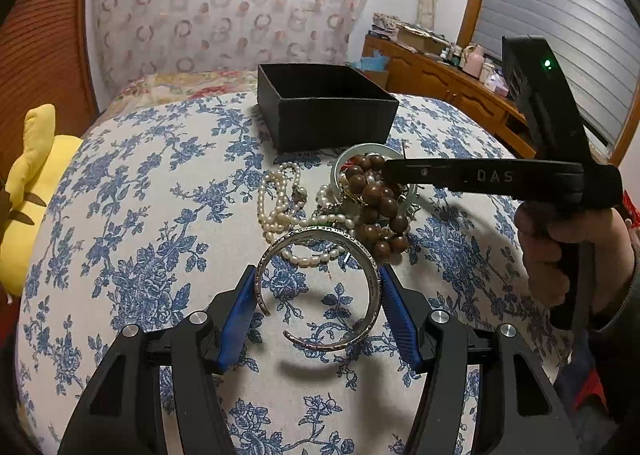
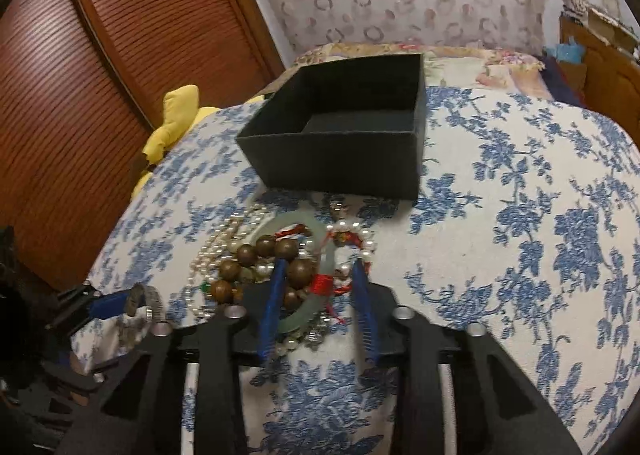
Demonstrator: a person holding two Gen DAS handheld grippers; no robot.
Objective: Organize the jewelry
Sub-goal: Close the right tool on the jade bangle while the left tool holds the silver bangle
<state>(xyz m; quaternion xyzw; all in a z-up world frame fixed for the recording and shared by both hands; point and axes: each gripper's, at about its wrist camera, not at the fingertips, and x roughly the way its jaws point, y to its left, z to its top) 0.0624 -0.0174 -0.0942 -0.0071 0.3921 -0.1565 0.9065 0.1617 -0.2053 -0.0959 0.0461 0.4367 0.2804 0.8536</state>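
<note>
L gripper (image 1: 318, 295) clamped on silver cuff (image 1: 320, 287); R gripper (image 2: 320, 295) jaws pinching jade bangle (image 2: 316, 275) w/ wooden beads (image 2: 300, 269). Next: lift, drop into black box (image 2: 336, 159).

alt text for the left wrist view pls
The left gripper clasps an open silver cuff bracelet between its blue pads on a blue-floral bedspread. Behind lie pearls and wooden beads, the right gripper reaching in, then an open black box.
</note>
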